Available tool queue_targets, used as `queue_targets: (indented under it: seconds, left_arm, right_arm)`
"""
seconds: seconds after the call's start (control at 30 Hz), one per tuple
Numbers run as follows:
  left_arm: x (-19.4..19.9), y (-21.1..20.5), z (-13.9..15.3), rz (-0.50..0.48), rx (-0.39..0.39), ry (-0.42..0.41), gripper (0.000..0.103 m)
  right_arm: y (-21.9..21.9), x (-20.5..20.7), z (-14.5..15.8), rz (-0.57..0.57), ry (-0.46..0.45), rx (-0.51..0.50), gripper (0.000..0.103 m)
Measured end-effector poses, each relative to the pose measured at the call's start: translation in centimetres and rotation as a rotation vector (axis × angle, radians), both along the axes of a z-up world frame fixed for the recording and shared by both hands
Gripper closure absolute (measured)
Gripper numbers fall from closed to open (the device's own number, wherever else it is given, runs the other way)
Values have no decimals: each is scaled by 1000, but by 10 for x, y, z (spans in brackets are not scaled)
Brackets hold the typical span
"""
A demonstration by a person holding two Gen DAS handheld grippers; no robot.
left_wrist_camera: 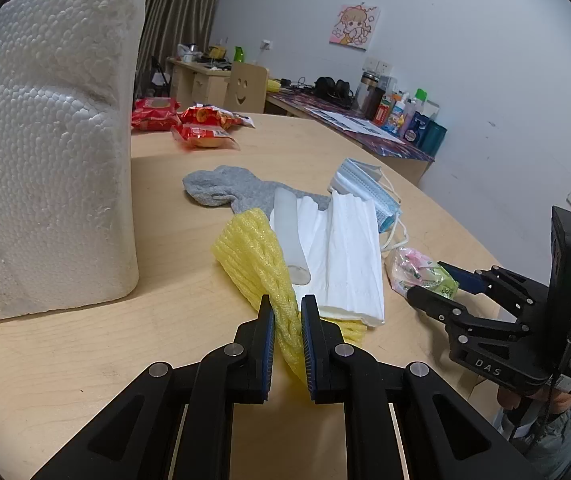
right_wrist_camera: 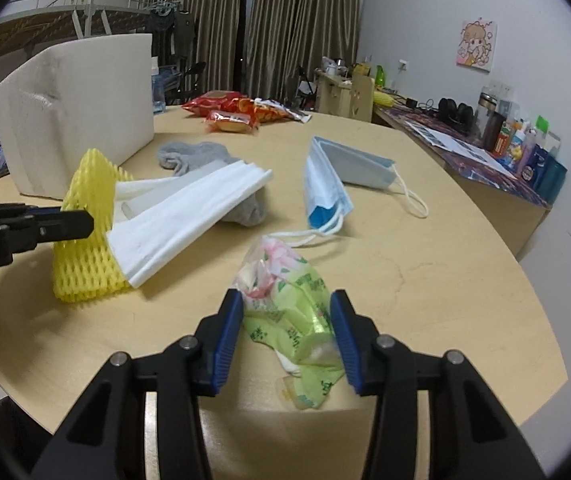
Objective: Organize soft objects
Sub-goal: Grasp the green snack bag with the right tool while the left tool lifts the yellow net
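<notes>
Foam net (left_wrist_camera: 257,256), yellow, sits clamped in your left tool (left_wrist_camera: 287,308): the two blue pads are pressed together on its near edge, and the rest of the net fans out ahead and to the left, resting on the surface (left_wrist_camera: 165,312). From the right wrist view the same net (right_wrist_camera: 85,240) stands partly lifted on edge, with your left tool (right_wrist_camera: 85,220) biting it from the left.

A stack of white tissues (left_wrist_camera: 345,248) lies over the net's right side, touching it, and a pale tube (left_wrist_camera: 291,236) rests on top between the two. Just behind them is a grey sock (left_wrist_camera: 225,188), and further right a pile of blue masks (left_wrist_camera: 365,188) with loops trailing toward you.

Your right tool (right_wrist_camera: 287,320) is spread apart around a green packet (right_wrist_camera: 293,312). The packet lies on the surface between the pads; the left pad looks to be touching it, and you cannot tell whether the right one is. In the left wrist view that tool (left_wrist_camera: 429,284) reaches in from the right with the packet (left_wrist_camera: 417,272) at its tips, near the tissues but apart from them.

A foam block (left_wrist_camera: 49,152) stands left of the net, and red snack bags (left_wrist_camera: 201,124) lie well beyond.
</notes>
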State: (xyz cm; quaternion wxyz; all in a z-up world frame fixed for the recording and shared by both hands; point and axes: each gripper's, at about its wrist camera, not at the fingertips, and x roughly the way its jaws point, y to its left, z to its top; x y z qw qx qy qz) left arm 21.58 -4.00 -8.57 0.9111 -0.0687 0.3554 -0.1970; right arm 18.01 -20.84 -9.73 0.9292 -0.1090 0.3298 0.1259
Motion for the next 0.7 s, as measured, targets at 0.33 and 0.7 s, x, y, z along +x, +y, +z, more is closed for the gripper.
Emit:
queue_targets:
  seconds: [0.33, 0.7]
  left_arm:
    - [-2, 0, 1, -11, -9, -18, 91]
    - [-30, 4, 38, -36, -40, -104, 91]
  right_arm:
    - [-2, -12, 8, -18, -9, 28, 72]
    - [-7, -35, 37, -17, -76, 125, 73]
